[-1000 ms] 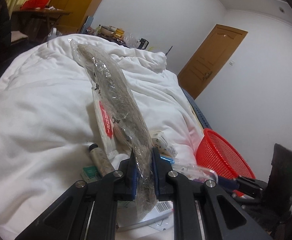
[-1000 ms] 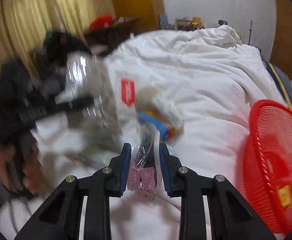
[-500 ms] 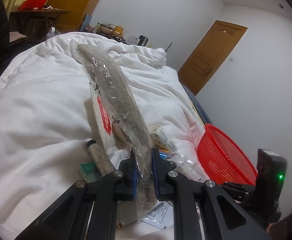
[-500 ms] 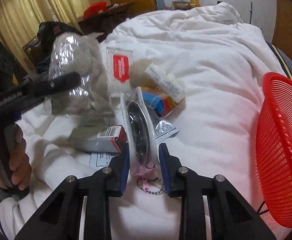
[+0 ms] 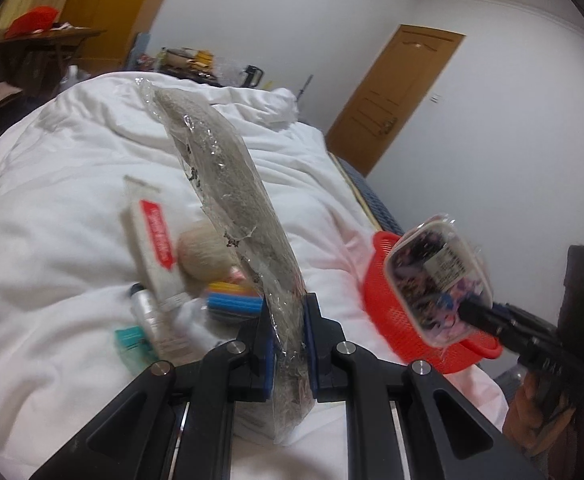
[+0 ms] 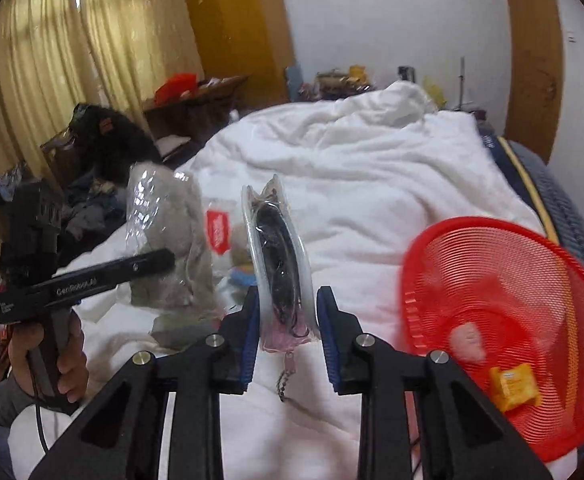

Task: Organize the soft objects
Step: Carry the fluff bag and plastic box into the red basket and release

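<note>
My left gripper [image 5: 287, 340] is shut on a long clear bag of grey fabric [image 5: 227, 184], held up above the white duvet [image 5: 59, 216]. It also shows in the right wrist view [image 6: 163, 236]. My right gripper [image 6: 287, 312] holds a clear packet with a black and pink item [image 6: 279, 256]; its jaws stand a little wider than the packet. That packet shows in the left wrist view [image 5: 436, 272], lifted beside the red mesh basket [image 6: 508, 312].
On the duvet lie a white packet with a red label [image 5: 151, 236], a beige fluffy ball [image 5: 203, 256], a small bottle [image 5: 147, 312], a teal box [image 5: 131, 344] and a blue item [image 5: 231, 300]. The basket holds a yellow packet [image 6: 514, 386] and a pink item [image 6: 468, 340].
Both grippers have lifted with their packets. The right gripper has raised its packet off the duvet beside the basket, and its jaws stand wider apart than before.
</note>
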A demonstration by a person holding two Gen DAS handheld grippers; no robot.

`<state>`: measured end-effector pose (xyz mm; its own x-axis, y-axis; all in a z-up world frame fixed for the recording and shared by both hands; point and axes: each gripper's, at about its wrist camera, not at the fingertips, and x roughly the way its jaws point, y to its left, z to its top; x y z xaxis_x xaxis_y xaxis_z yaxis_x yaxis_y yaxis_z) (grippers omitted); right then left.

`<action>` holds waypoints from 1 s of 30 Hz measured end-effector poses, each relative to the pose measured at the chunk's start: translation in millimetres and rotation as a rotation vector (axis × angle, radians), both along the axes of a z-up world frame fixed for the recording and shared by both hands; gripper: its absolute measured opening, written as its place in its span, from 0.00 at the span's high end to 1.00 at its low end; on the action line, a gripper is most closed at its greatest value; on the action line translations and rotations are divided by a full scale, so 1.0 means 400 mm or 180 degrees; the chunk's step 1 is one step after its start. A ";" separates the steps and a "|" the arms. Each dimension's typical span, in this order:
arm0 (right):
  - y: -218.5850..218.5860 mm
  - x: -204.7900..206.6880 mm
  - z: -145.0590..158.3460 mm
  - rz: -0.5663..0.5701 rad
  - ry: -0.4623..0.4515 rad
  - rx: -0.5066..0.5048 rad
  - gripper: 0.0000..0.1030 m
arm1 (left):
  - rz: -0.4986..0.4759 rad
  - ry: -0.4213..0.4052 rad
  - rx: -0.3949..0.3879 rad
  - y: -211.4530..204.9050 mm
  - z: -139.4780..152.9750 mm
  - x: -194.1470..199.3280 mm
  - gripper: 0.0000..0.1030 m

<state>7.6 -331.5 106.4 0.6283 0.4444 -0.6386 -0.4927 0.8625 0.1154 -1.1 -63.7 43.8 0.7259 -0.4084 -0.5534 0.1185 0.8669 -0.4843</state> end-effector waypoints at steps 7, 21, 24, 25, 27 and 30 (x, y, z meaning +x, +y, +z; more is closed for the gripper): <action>-0.095 0.007 -0.008 -0.0377 -0.0121 0.0149 0.74 | -0.0195 -0.0073 0.0057 -0.051 0.033 -0.004 0.89; -0.247 0.043 0.007 -0.0944 -0.0164 0.0161 0.74 | -0.0786 0.0212 0.0107 -0.203 0.091 0.075 0.89; -0.309 0.039 -0.008 -0.1132 -0.0155 0.0246 0.74 | -0.0924 0.0244 0.0071 -0.259 0.109 0.093 0.89; -0.324 0.041 -0.017 -0.1184 -0.0130 0.0258 0.74 | -0.0927 0.0237 0.0013 -0.278 0.112 0.097 0.89; -0.347 0.049 -0.031 -0.1258 -0.0081 0.0269 0.74 | -0.0974 0.0207 -0.0031 -0.312 0.112 0.103 0.89; -0.374 0.072 -0.052 -0.1376 0.0044 0.0289 0.74 | -0.1107 0.0300 0.0003 -0.367 0.102 0.123 0.89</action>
<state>36.4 -481.0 85.6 0.7604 0.1972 -0.6188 -0.0868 0.9751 0.2042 48.1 -210.5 84.5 0.4895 -0.6213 -0.6118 0.3612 0.7831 -0.5063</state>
